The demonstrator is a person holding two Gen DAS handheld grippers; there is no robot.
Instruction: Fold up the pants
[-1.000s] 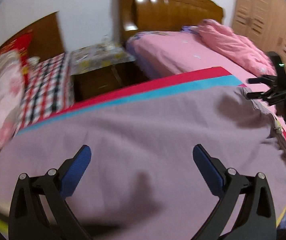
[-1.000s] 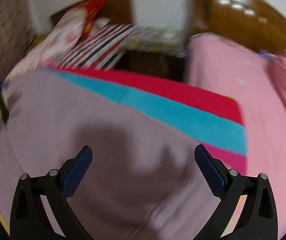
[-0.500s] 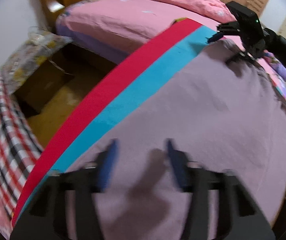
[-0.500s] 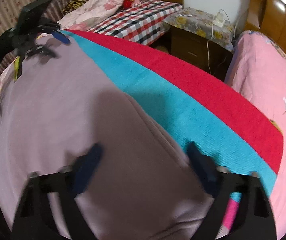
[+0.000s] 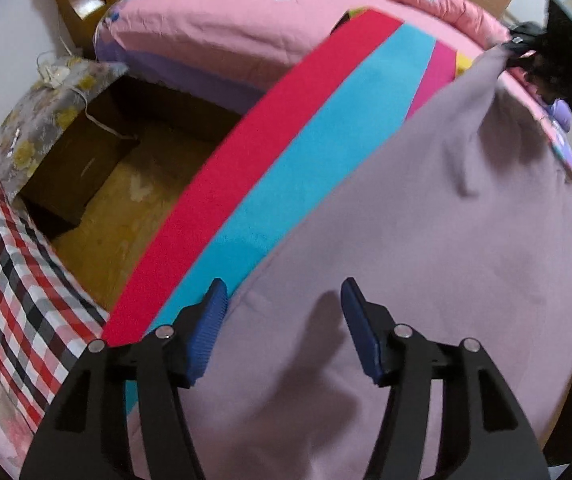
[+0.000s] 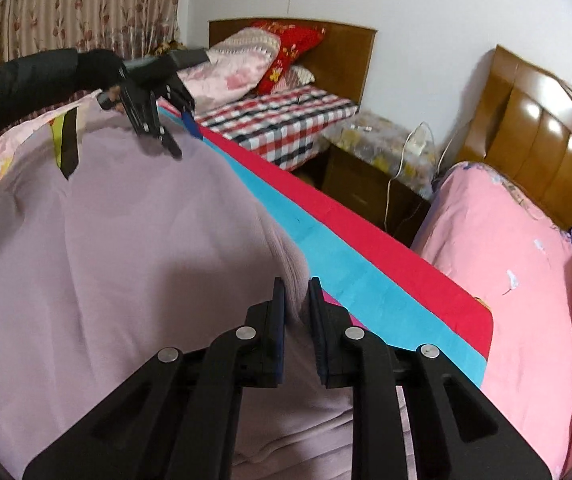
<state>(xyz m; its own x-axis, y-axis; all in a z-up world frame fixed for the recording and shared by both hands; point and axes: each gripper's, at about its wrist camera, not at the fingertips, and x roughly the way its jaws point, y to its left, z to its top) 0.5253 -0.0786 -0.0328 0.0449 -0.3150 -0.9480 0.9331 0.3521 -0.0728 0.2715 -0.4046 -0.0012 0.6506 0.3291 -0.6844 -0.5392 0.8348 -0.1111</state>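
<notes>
Lilac fleece pants [image 6: 117, 264] lie across the striped red-and-turquoise cloth [image 6: 350, 248]. Right hand-held gripper [image 6: 297, 300] is closing on a raised fold; left hand-held gripper [image 5: 283, 308] is opening, gripping nothing. Waistband cut off.

The left black two-finger claw with blue ribbed pads [image 5: 283, 300] pointed steeply down, its jaws part-way apart and opening, nothing pinched between them. A black padded sleeve [image 6: 17, 84] reached behind it. The right black two-finger claw with blue pads [image 6: 297, 300] angled down, its jaws closing on a raised ridge of the mauve fleece pants [image 6: 125, 248].
</notes>
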